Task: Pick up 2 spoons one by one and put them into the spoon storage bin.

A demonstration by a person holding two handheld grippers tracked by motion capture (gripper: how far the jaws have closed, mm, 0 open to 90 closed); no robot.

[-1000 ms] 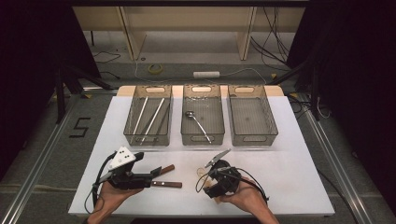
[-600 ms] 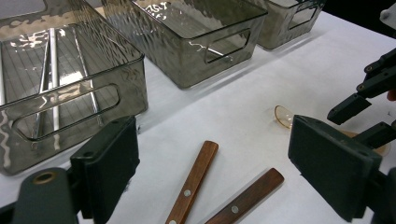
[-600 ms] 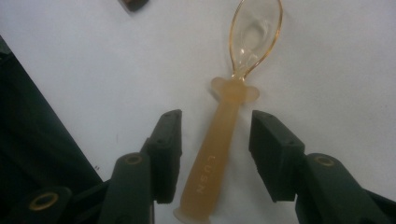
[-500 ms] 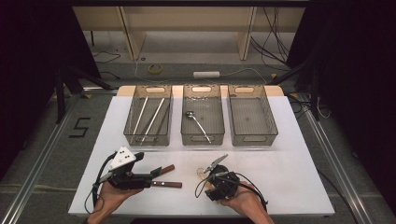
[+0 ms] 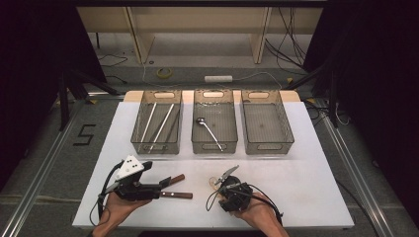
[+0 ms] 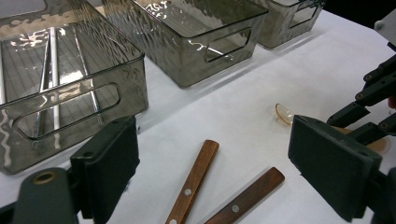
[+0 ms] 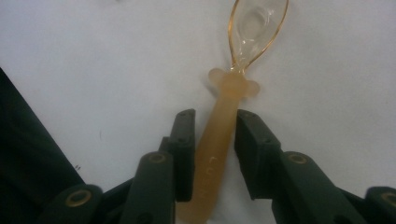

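A white table [image 5: 306, 182] stands on a grey floor in a dark room, and I sit at its near edge with a gripper in each hand.

My right gripper [image 7: 214, 140] is low over the table near the middle of the near edge. Its jaws lie on either side of the handle of a small amber spoon [image 7: 233, 93], close against it, though I cannot tell whether they actually press it. The spoon's clear bowl points away from me and it seems to rest on the table.

My left gripper [image 6: 219, 154] sits toward the near left corner with its jaws wide apart, holding nothing. Between and just beyond them lie two wooden handles [image 6: 194, 179], side by side and close together; from above they are two brown-handled knives [image 5: 175, 194] just right of that gripper.

Along the far edge stand three smoky clear bins in a row. The left bin [image 5: 142, 147] holds long thin sticks [image 5: 149, 121], the middle bin [image 5: 196, 148] a metal spoon [image 5: 208, 130], and the right bin [image 5: 286, 143] looks bare inside.
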